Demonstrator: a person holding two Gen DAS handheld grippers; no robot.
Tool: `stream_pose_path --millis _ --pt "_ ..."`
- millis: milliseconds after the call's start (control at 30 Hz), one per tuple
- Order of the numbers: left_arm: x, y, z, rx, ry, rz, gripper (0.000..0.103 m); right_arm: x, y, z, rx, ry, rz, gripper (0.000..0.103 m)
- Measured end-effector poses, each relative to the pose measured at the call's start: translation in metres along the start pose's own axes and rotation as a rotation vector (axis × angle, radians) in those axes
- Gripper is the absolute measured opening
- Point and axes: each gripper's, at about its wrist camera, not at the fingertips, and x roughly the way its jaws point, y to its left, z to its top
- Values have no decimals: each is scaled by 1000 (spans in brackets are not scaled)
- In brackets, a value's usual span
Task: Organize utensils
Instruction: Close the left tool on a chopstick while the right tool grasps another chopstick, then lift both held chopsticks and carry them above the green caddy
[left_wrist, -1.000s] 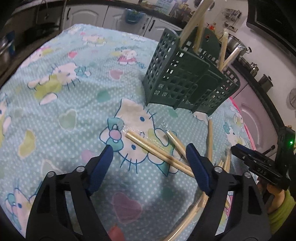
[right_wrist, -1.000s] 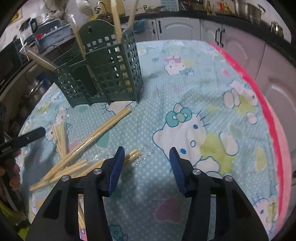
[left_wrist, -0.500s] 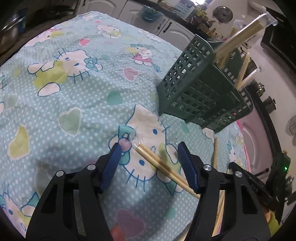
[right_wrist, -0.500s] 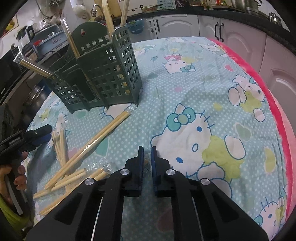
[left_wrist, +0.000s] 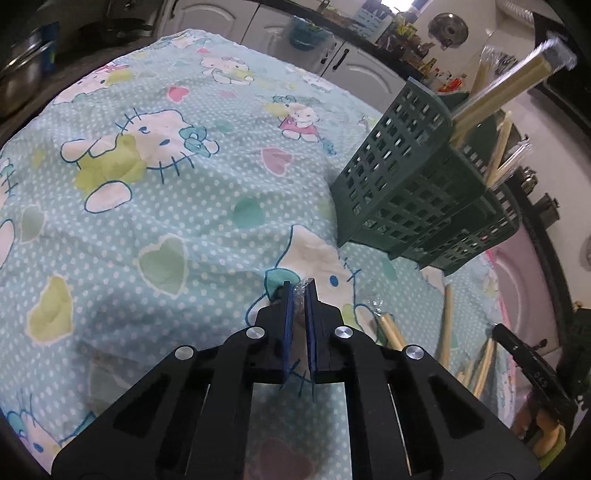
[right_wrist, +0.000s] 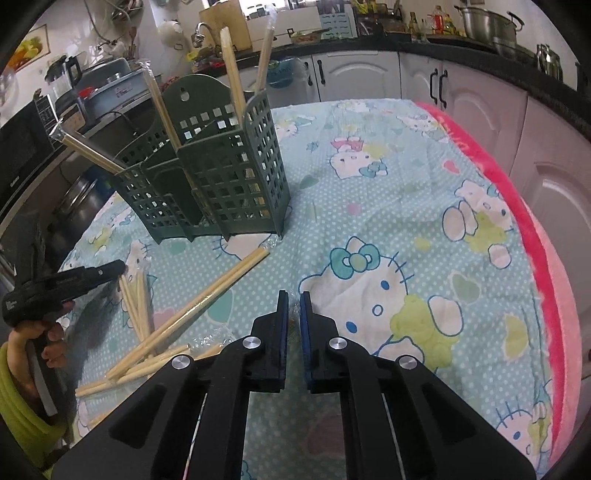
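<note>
A dark green slotted utensil holder (left_wrist: 417, 199) (right_wrist: 218, 192) stands on the cartoon-cat tablecloth with several wrapped chopstick pairs upright in it. Loose wrapped chopsticks (right_wrist: 184, 314) (left_wrist: 447, 325) lie on the cloth in front of it. My left gripper (left_wrist: 299, 291) is shut on the plastic-wrapped end of a chopstick pair, whose wrap (left_wrist: 302, 290) shows between the blue pads. My right gripper (right_wrist: 294, 299) is shut on the wrapped end of another chopstick pair; a bit of wrap (right_wrist: 295, 314) shows between its pads.
The tablecloth (right_wrist: 406, 206) has a pink edge (right_wrist: 546, 258) at the right. Kitchen cabinets (right_wrist: 369, 74) and a counter with pots stand behind. The left gripper also shows in the right wrist view (right_wrist: 74, 280), held by a hand at the left.
Both grippers were open a second ago. The right one closed first, then the left closed on a wrapped chopstick end. The left view has tilted closer to the cloth.
</note>
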Motion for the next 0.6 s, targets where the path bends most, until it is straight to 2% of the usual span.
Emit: stream_pose_path --millis 300,600 --pt "-42 -1 4 28 -112 -31 3 -25 1 8 -44 -68 -24 5" --pt "-96 -7 18 67 -276 0 2 -54 15 23 -93 -149 -18 4"
